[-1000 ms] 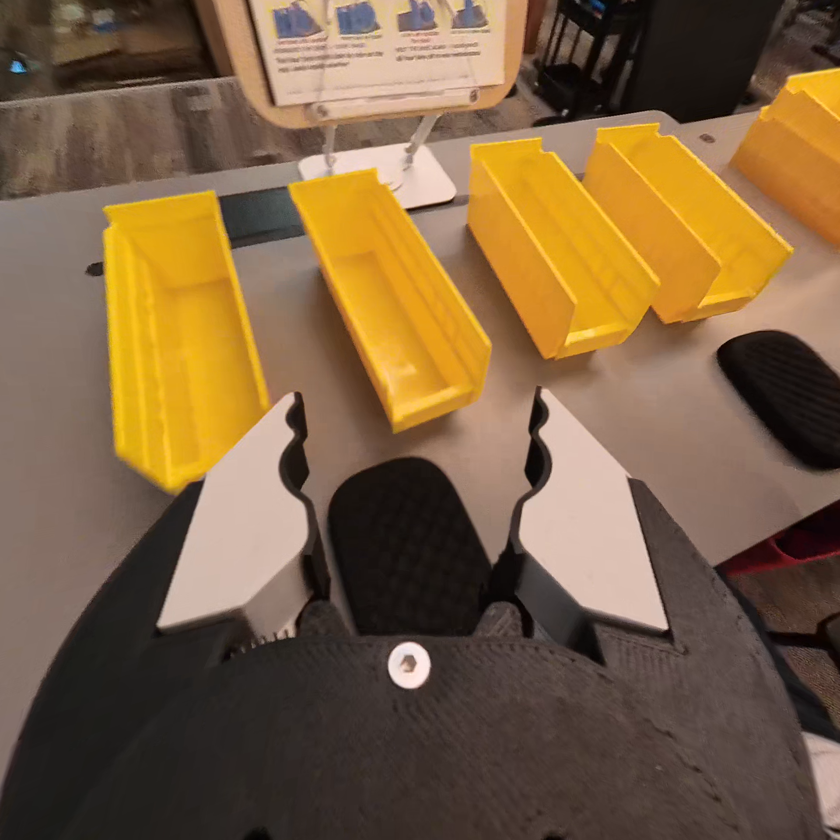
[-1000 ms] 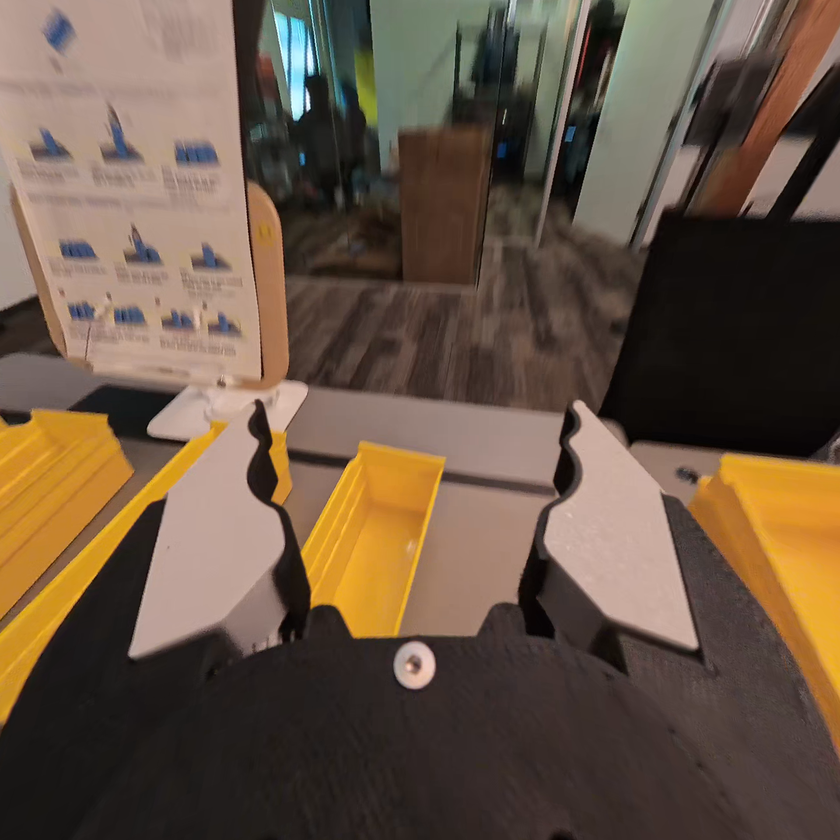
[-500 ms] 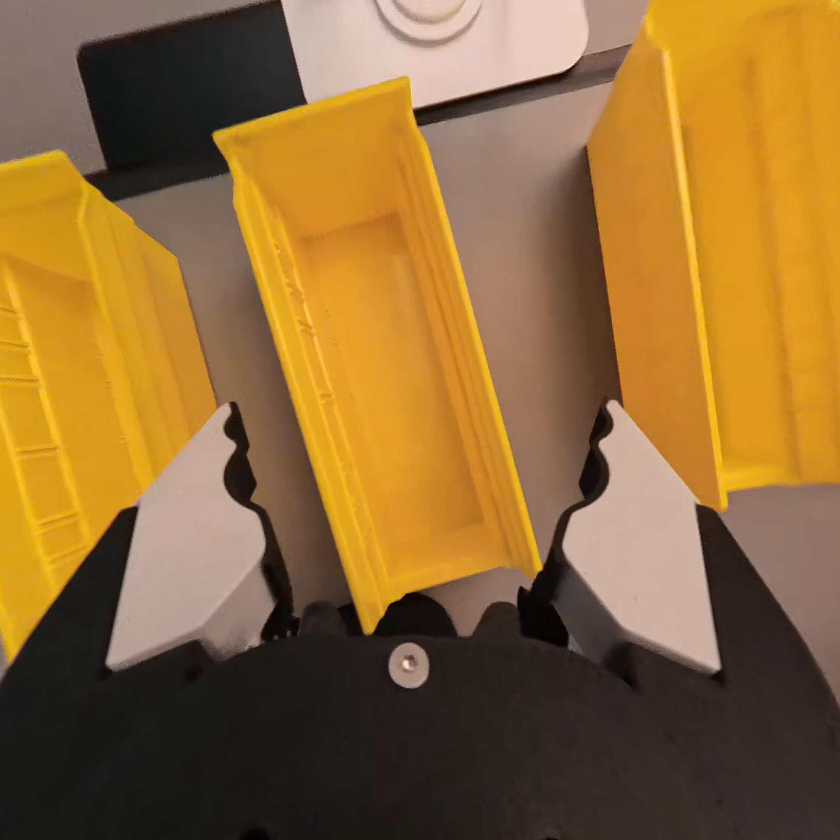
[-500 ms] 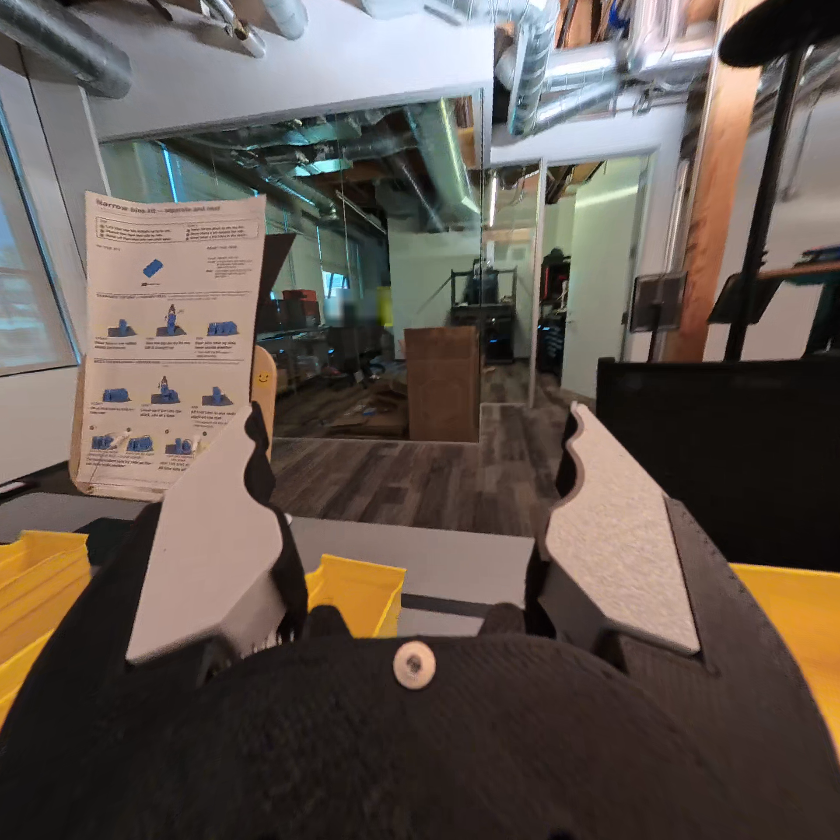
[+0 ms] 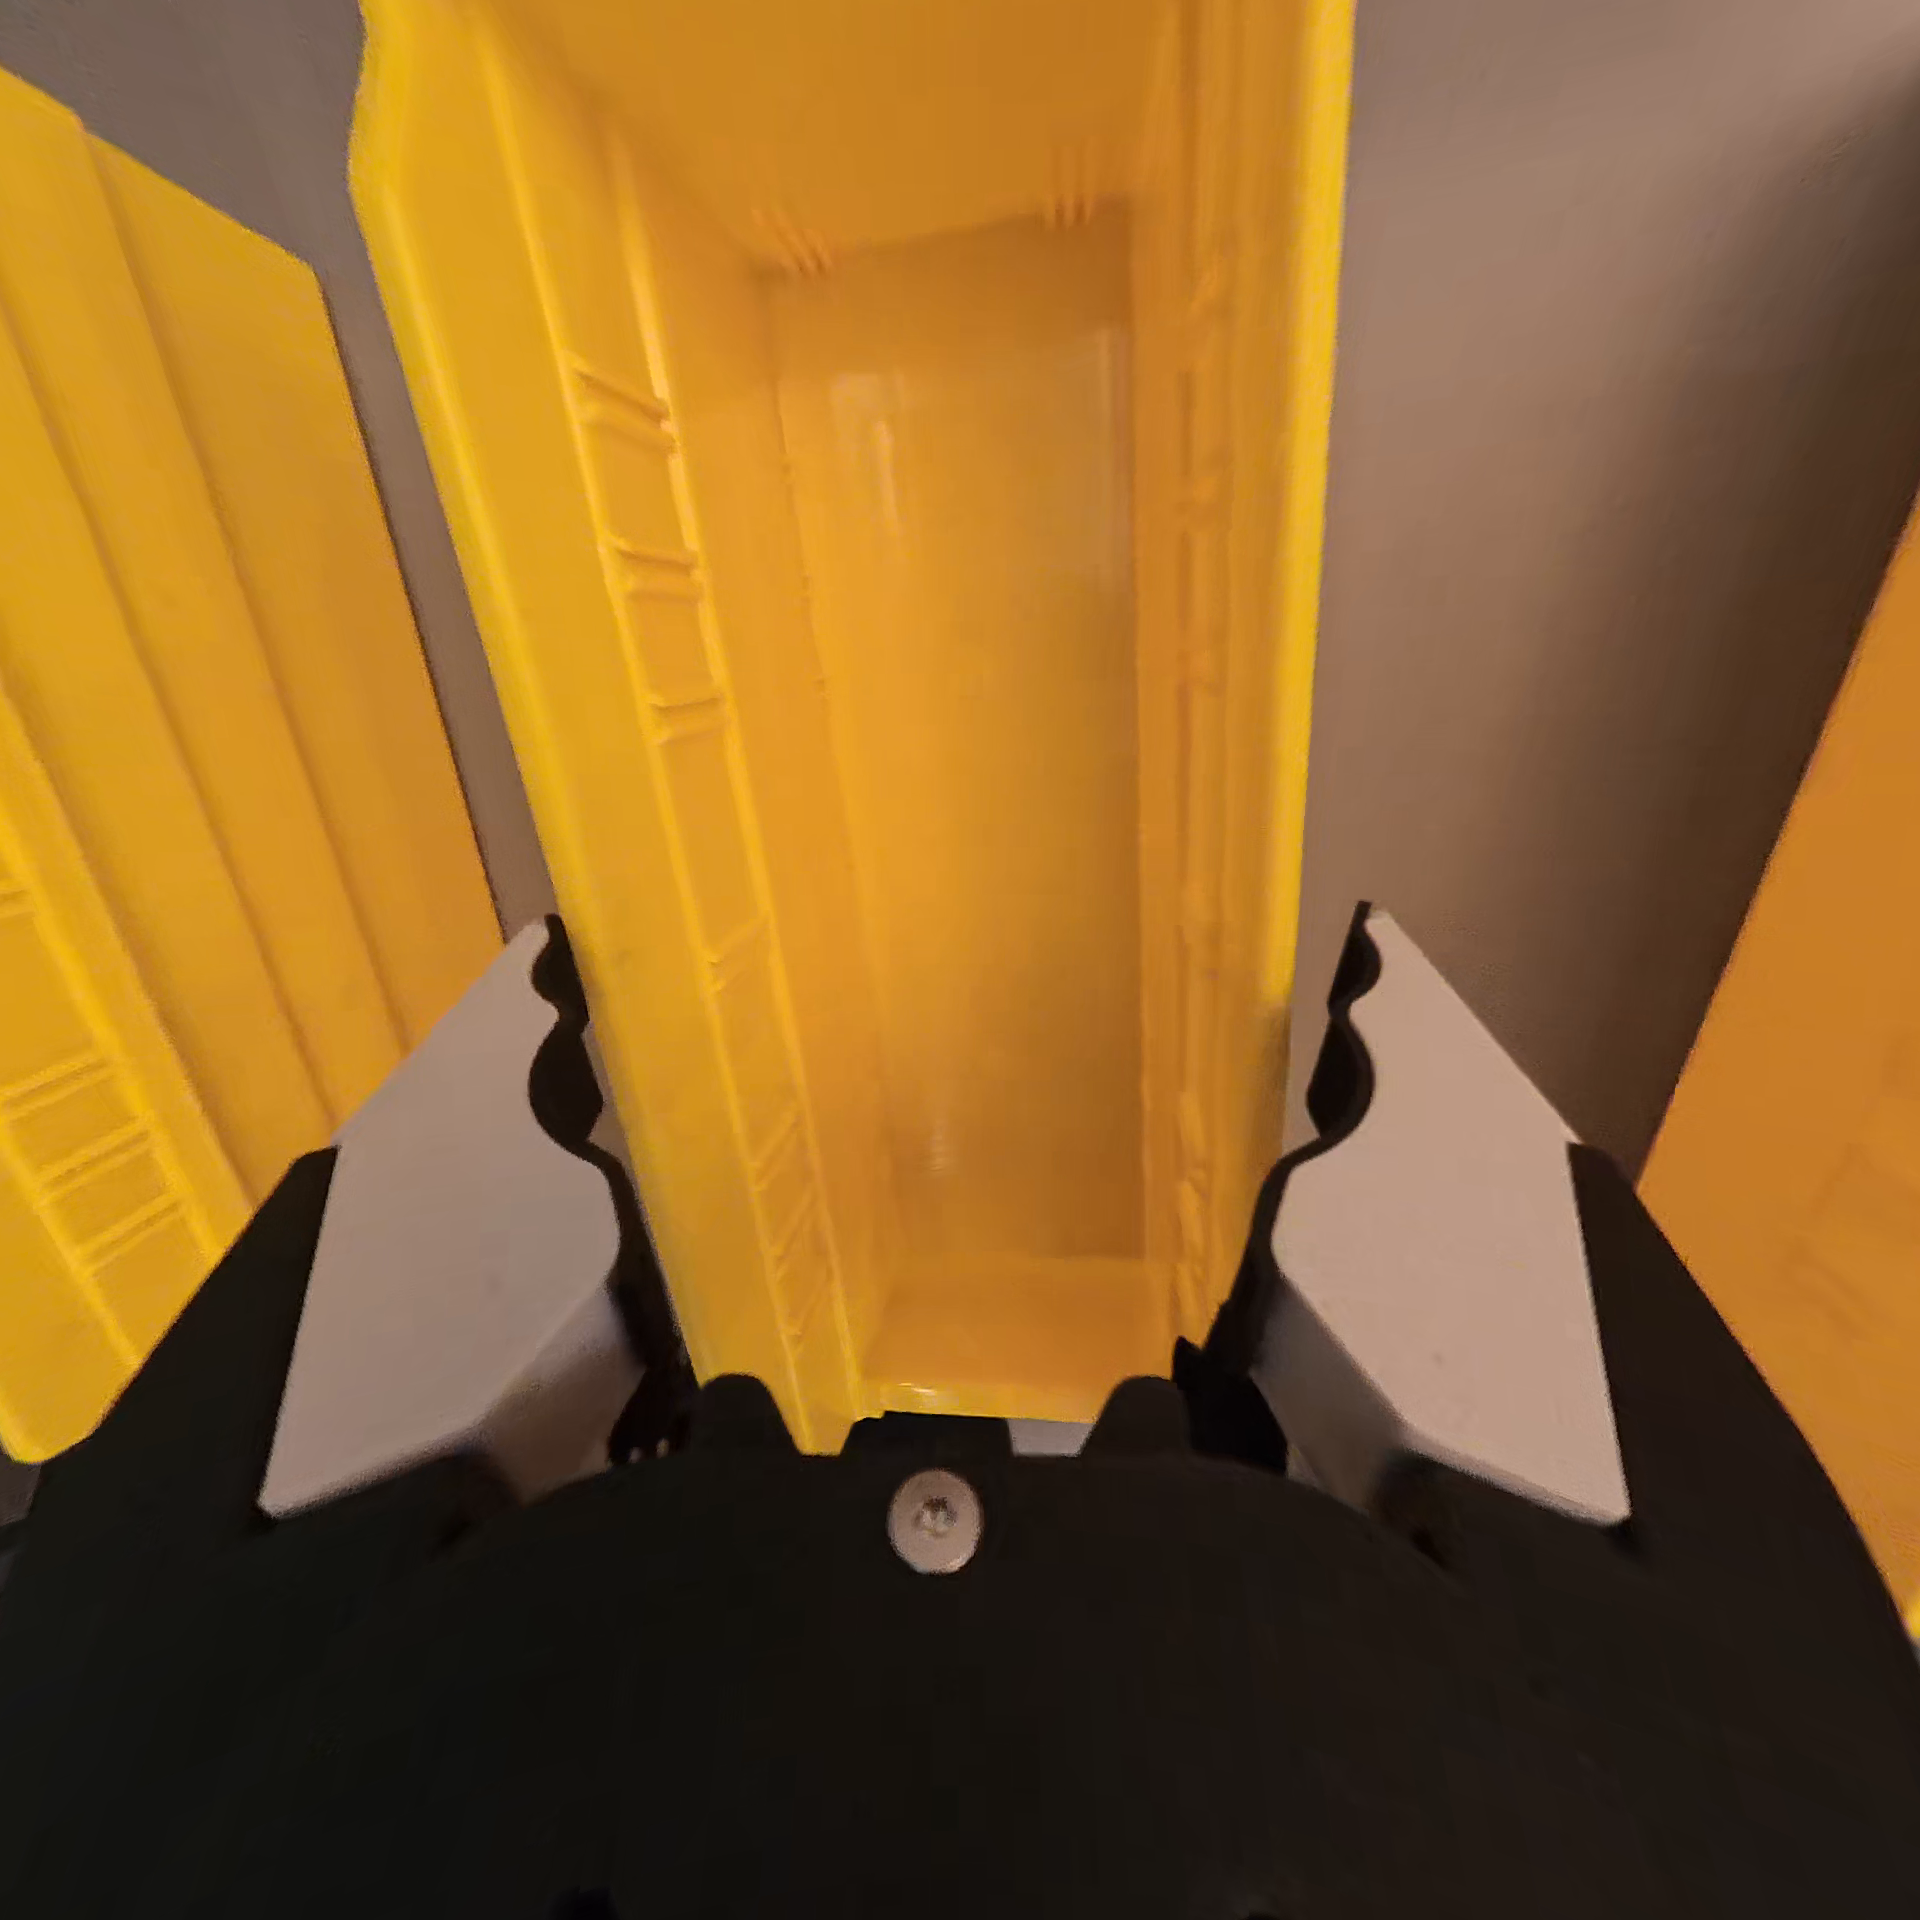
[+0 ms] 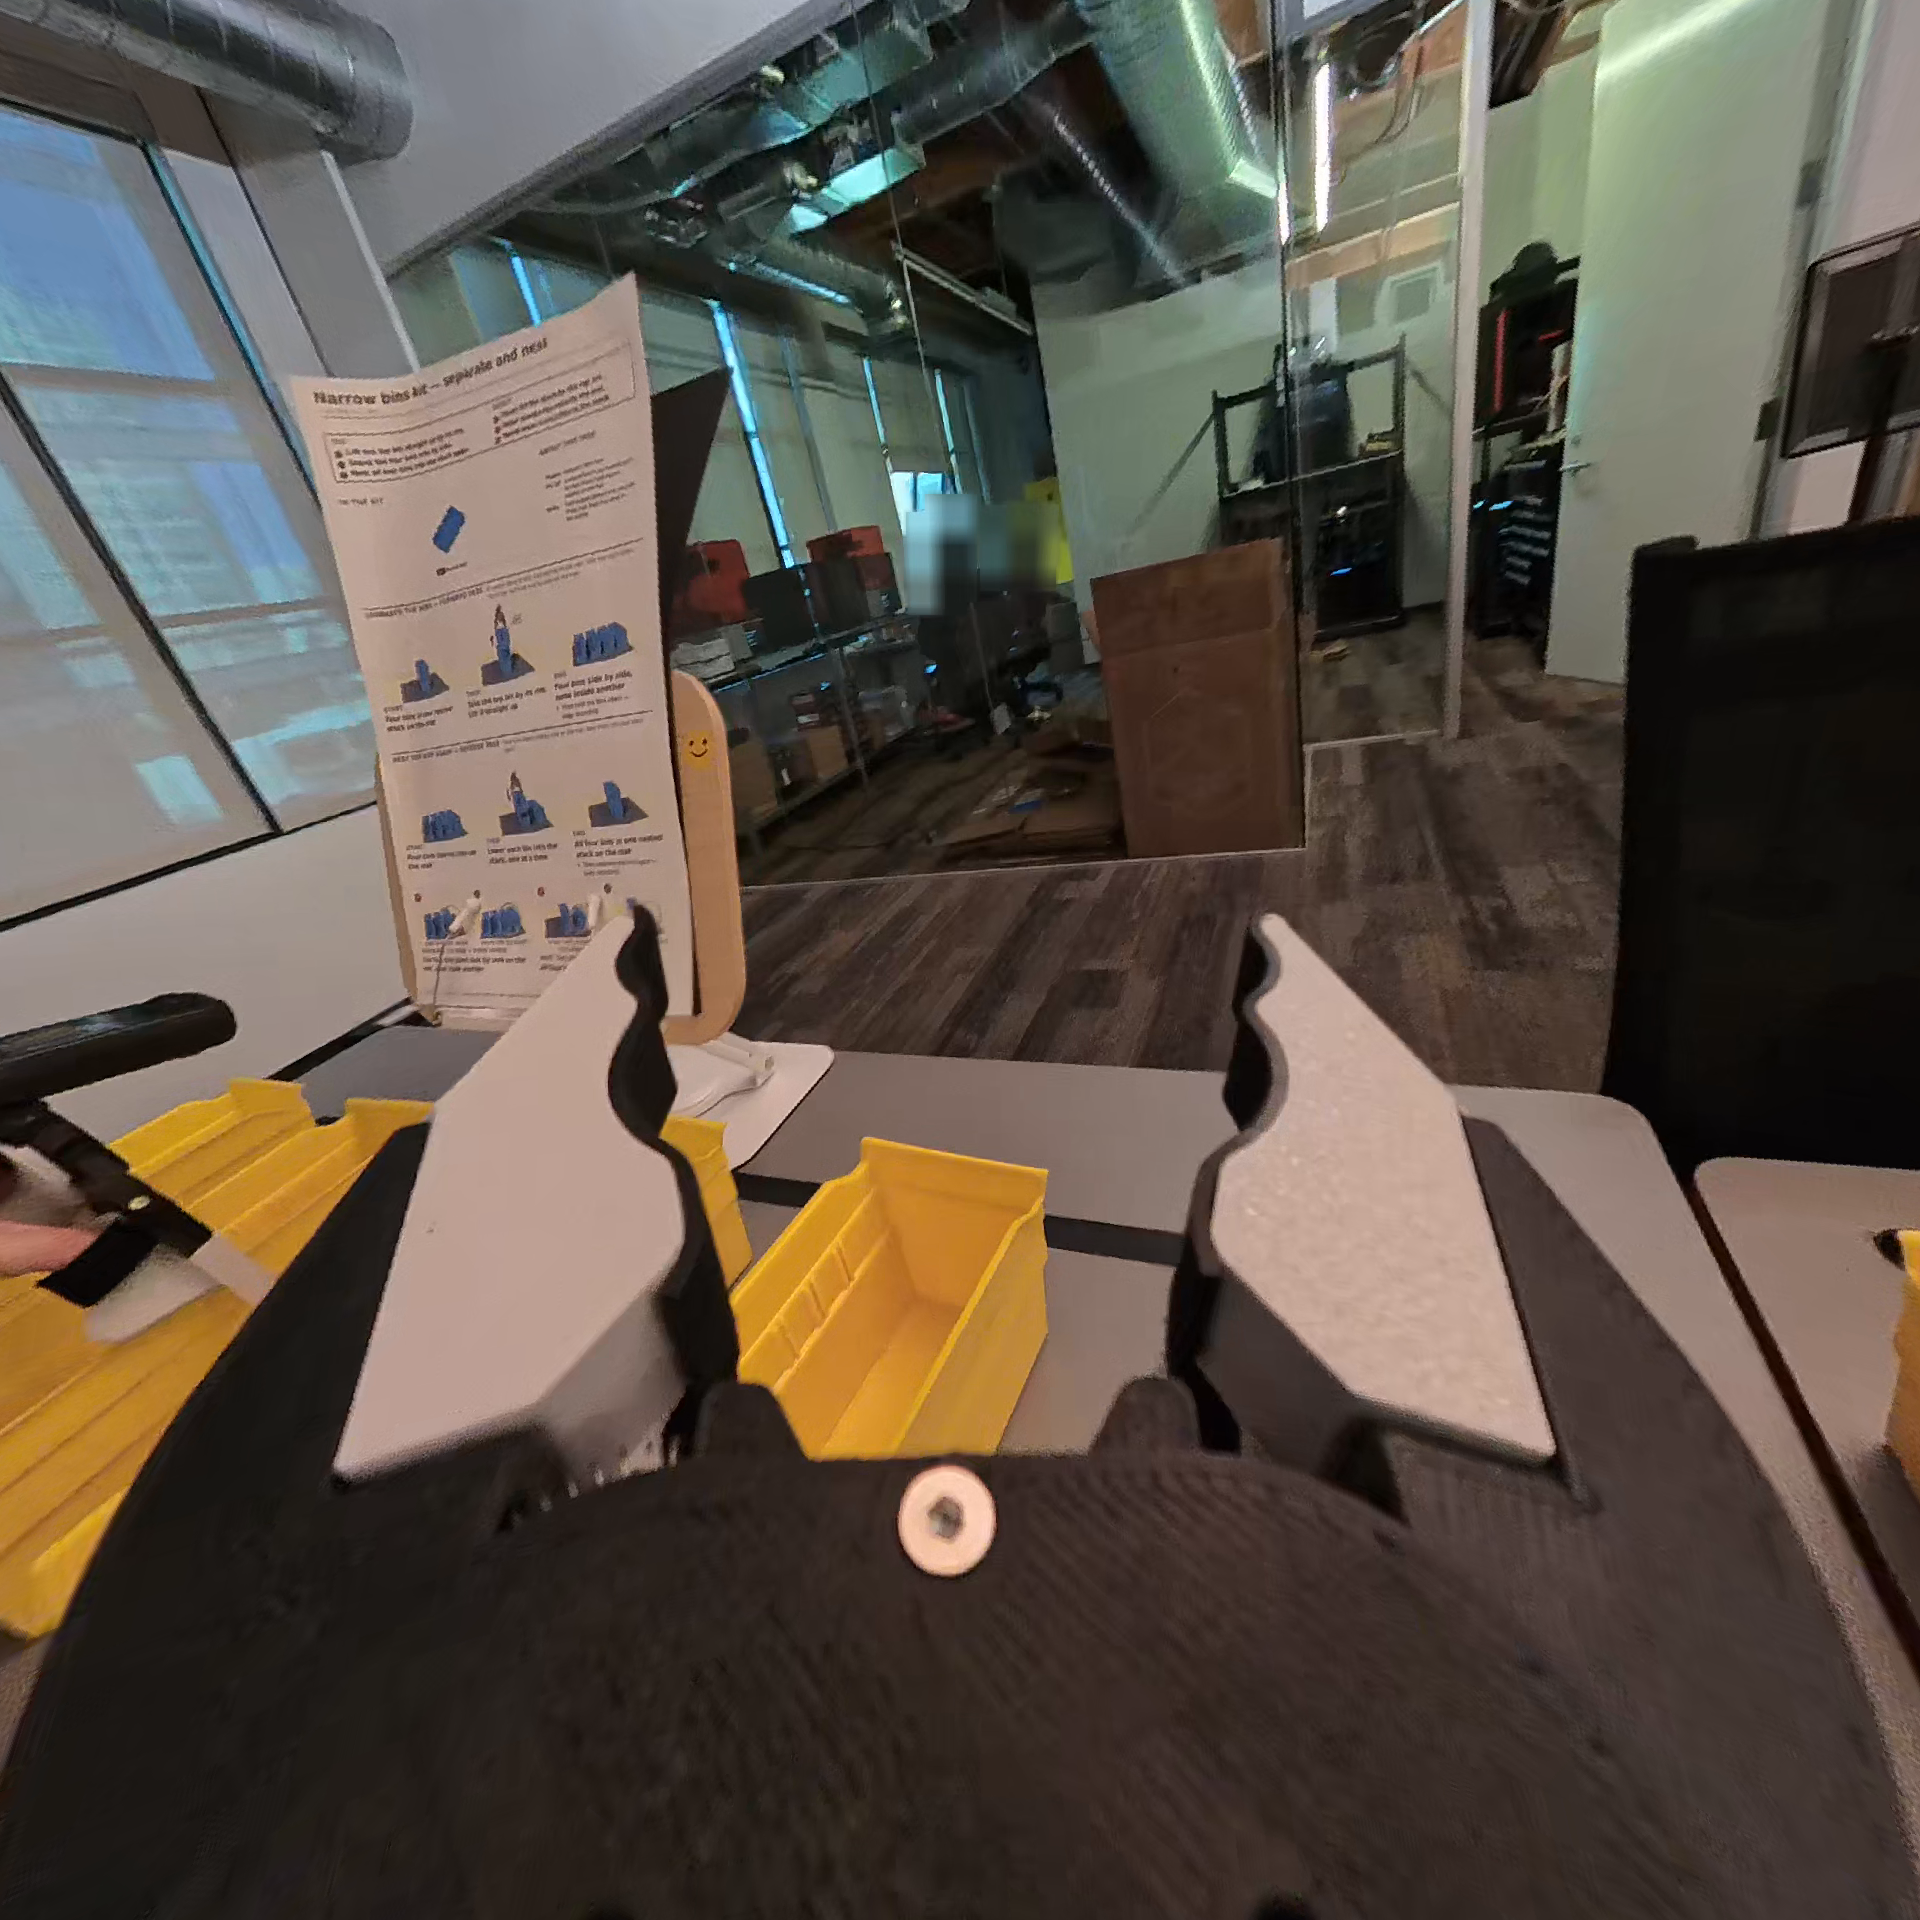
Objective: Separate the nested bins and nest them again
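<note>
In the left wrist view a narrow yellow bin point(image 5: 966, 727) lies lengthwise on the grey table point(image 5: 1558, 520), and its near end sits between the fingers of my left gripper point(image 5: 954, 928). The jaws are wide open around it. The left fingertip point(image 5: 488, 1039) is close against the bin's left wall. A strip of table shows between the right fingertip point(image 5: 1403, 1039) and the right wall. My right gripper point(image 6: 948, 925) is open and empty, held above the table. Another yellow bin point(image 6: 904, 1320) stands on the table below and beyond its fingers.
More yellow bins lie on either side of the straddled one point(image 5: 187, 727) point(image 5: 1818, 935). In the right wrist view there are bins at the left point(image 6: 239, 1153), part of the left gripper point(image 6: 145, 1268), an instruction sheet on a stand point(image 6: 520, 675), and a bin edge at the far right point(image 6: 1907, 1351).
My left gripper opened wider and moved forward and down over the second bin, so its fingers now straddle the near end. My right gripper tilted up, then lowered a little, still open.
</note>
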The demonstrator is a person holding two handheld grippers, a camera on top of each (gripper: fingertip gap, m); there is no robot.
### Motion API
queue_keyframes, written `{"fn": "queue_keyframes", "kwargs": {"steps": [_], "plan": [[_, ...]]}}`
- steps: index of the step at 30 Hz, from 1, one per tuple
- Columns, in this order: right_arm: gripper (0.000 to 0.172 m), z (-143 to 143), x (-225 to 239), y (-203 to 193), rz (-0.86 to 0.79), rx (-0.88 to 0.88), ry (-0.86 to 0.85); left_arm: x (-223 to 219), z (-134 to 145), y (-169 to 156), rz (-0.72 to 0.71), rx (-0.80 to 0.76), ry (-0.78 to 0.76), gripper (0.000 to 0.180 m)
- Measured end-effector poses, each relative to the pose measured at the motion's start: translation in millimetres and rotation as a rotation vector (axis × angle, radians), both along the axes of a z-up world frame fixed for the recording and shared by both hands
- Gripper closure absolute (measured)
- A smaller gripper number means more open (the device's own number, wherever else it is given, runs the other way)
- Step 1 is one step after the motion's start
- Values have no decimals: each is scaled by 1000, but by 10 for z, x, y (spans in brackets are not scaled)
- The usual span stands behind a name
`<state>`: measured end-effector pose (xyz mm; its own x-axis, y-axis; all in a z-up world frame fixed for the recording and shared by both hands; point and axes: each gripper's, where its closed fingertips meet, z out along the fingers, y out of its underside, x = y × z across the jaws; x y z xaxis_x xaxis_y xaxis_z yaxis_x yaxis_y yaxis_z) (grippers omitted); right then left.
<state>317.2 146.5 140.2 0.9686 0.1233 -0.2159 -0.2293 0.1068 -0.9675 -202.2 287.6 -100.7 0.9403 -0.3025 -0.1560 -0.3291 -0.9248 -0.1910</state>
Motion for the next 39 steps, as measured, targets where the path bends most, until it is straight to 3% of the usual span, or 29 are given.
{"fn": "queue_keyframes", "kwargs": {"steps": [9,13,17,21,26,29,34,39], "plan": [[64,-254,-113,159,111,-98,70,-15,27,9,-28,-24,-10,67],[64,-271,-162,185,121,-105,59,68,83,-43,15,-63,-81,70],[64,-280,-147,191,123,-106,69,111,273,-95,34,-84,-87,70],[65,-310,-80,191,115,-107,92,159,652,-120,51,-79,-20,68],[65,-395,-13,216,108,-130,122,678,1275,-212,-21,-49,24,68],[65,-457,26,225,98,-153,121,1149,1468,-351,-70,-63,-19,67],[66,-479,61,208,102,-151,148,1753,1473,-530,-114,-108,-64,68],[66,-468,22,220,120,-147,149,2041,1287,-601,-142,-145,-15,67]]}}
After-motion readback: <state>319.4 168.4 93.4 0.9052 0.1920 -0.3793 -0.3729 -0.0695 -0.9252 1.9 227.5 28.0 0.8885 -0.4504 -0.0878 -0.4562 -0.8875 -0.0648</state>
